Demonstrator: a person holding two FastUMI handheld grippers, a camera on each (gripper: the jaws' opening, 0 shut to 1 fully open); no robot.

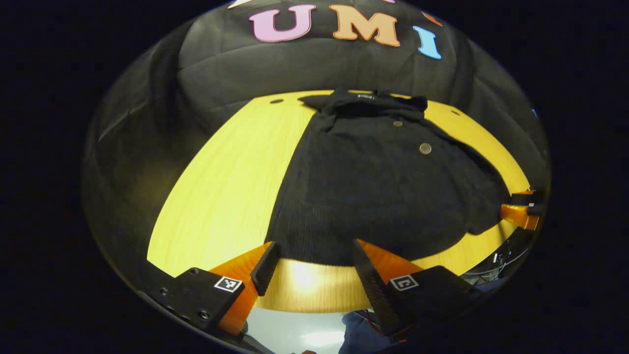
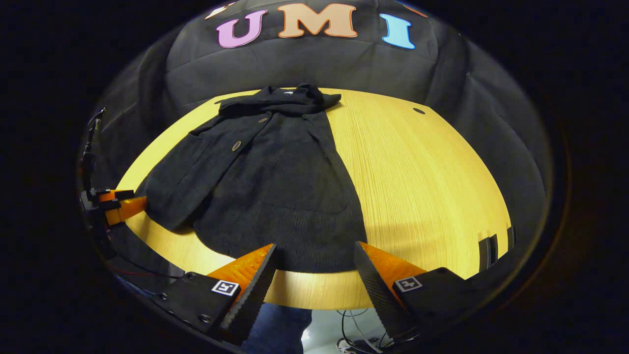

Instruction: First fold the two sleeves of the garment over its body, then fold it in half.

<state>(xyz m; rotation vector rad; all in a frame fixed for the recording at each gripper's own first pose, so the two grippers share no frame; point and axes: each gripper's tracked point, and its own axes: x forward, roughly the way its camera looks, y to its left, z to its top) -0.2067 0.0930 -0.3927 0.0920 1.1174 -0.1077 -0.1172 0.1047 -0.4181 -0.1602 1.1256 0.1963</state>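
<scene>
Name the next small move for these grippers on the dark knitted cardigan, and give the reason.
Probably lower both open grippers, left gripper and right gripper, onto the near hem of the dark knitted cardigan: its sleeves seem already folded over its body on the yellow wooden table, leaving the half fold.

Pale wooden table [image 2: 422, 172] with lengthwise grain, a few small dark holes near its far edge. Black draped cloth wall [image 2: 314, 64] behind it. Light floor [image 1: 295, 334] below the near edge, cables [image 2: 354, 339] lying there.
</scene>
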